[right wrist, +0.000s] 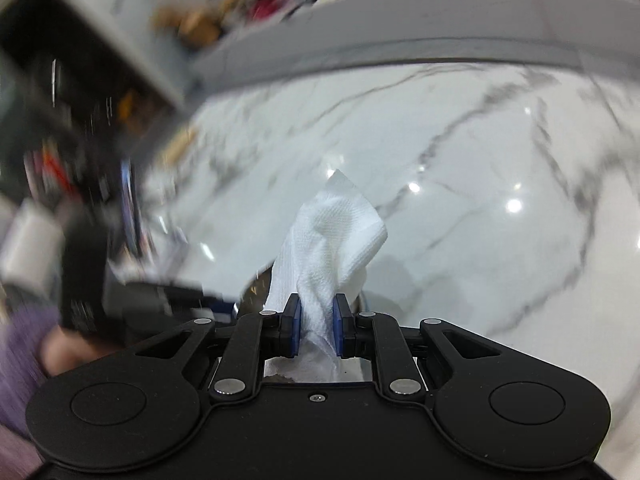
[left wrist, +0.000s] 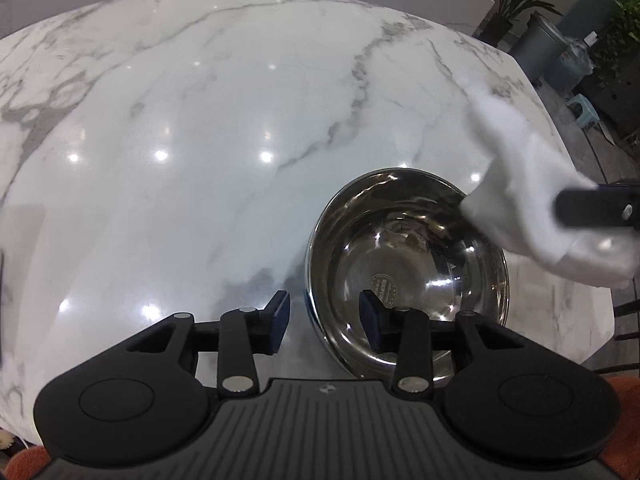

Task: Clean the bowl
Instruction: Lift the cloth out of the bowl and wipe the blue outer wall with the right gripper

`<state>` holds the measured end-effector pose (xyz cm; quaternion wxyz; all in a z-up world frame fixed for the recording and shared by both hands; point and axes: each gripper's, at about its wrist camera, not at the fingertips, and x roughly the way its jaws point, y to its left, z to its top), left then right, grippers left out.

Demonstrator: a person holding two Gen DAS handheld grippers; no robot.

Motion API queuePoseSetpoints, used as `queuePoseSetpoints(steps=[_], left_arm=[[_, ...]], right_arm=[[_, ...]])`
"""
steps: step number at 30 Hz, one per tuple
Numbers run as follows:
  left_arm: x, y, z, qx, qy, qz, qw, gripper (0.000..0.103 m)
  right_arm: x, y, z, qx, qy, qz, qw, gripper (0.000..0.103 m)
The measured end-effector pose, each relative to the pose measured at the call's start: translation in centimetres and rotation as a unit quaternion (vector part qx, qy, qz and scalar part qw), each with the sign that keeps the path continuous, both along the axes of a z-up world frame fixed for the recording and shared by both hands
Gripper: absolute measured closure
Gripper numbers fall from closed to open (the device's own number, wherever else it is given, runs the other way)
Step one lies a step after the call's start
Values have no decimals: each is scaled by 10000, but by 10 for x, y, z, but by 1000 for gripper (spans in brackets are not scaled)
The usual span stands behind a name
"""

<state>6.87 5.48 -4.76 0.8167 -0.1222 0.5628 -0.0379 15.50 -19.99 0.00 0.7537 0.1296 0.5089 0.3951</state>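
Note:
A shiny steel bowl (left wrist: 408, 264) stands upright on the white marble table (left wrist: 200, 140). My left gripper (left wrist: 324, 316) is open, one finger outside the bowl's near-left rim and one finger inside it, not closed on the rim. My right gripper (right wrist: 316, 320) is shut on a white paper towel (right wrist: 332, 240). In the left wrist view the towel (left wrist: 520, 184) hangs over the bowl's far right rim, a corner reaching inside, with the right gripper's dark finger (left wrist: 596, 204) at the right edge. The right wrist view is motion-blurred.
A grey bin (left wrist: 540, 46) and potted plants (left wrist: 616, 40) stand beyond the table's far right corner. A small blue stool (left wrist: 580, 106) is on the floor there. Blurred shelves and clutter (right wrist: 80, 120) fill the left of the right wrist view.

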Motion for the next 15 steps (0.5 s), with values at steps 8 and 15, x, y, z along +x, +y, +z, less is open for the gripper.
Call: queuePoseSetpoints(steps=[8,15], left_arm=[[-8,8,4,-252,41,361,9990,85],[-11,2,-1,-236,167,427,9987,85]], right_arm=[[1,-67,-71,1704,1339,-1442,9655,88],[-6,-68,-121,2080,1980,-1634,9439,88]])
